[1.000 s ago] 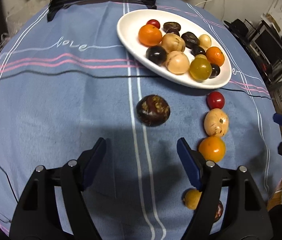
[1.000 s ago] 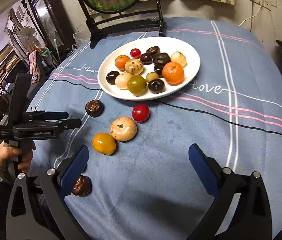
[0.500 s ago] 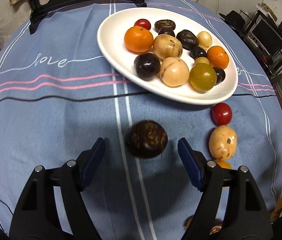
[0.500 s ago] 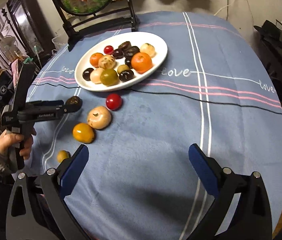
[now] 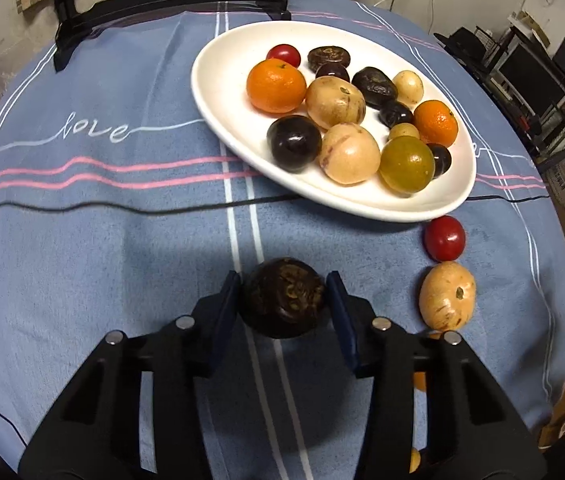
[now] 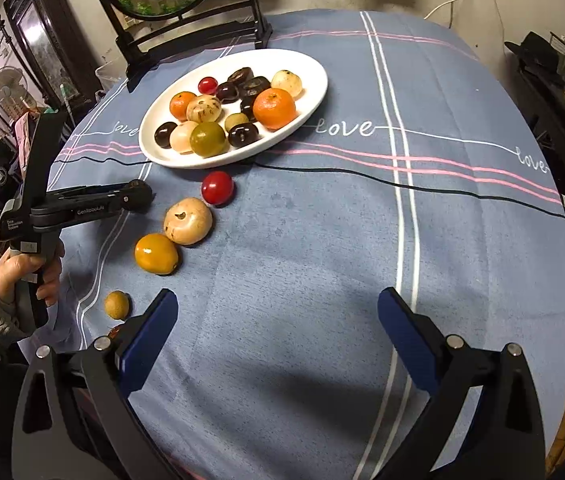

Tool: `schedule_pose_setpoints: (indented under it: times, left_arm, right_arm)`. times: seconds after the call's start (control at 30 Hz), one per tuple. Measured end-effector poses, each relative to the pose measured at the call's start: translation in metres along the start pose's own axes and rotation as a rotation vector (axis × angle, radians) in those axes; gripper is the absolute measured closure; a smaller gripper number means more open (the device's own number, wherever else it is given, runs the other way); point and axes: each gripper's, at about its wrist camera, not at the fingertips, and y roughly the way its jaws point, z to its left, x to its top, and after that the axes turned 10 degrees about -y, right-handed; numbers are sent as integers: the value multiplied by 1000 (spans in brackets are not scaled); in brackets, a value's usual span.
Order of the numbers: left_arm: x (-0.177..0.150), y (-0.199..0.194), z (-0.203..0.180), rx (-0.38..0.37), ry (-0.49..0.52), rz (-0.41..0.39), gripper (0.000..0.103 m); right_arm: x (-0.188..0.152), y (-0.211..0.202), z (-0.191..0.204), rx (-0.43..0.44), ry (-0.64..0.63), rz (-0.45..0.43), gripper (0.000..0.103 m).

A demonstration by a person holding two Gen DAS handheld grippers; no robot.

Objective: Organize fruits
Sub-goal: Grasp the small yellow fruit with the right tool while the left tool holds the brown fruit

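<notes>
Left tongs [image 5: 282, 300]: I see them just closed onto the dark fruit [image 5: 282, 298], both pads touching.
Right tongs [image 6: 278, 332]: wide open, empty.
Room: bare desk [image 6: 322, 260] ahead of right tongs.

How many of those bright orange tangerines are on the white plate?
2. One tangerine sits toward the plate's left side; the other tangerine is near its right edge. None looks hidden.

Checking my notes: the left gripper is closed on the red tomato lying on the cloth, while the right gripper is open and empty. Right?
Not quite. The left gripper is closed on the dark brown fruit, as the left wrist view shows; the red tomato lies free beside the plate. The right gripper is open and empty.
</notes>
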Motion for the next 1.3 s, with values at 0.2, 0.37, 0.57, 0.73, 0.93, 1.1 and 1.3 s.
schedule_pose_setpoints:
  times: [0.2,0.37,0.57,0.73,0.93,1.1,1.3]
  left_arm:
    - [-15,-21,19,11,-58,-20,58]
    - [-34,-41,44,39,-120,-30,58]
    - [-60,-67,67,73,-174,-49,58]
    - [-81,-88,84,106,-220,-64,58]
    - [-95,-100,94,122,-233,-64,58]
    - [-94,-102,91,114,-223,-64,58]
    - [-85,-93,72,81,-169,-50,58]
  right_arm:
    - [12,9,24,107,-97,4,3]
    - [18,25,74,220,-286,51,3]
    - [16,53,129,339,-464,125,26]
    - [20,81,131,401,-403,169,40]
    - [22,93,135,372,-375,166,51]
    - [19,91,146,340,-429,155,75]
    - [9,85,152,359,-494,156,75]
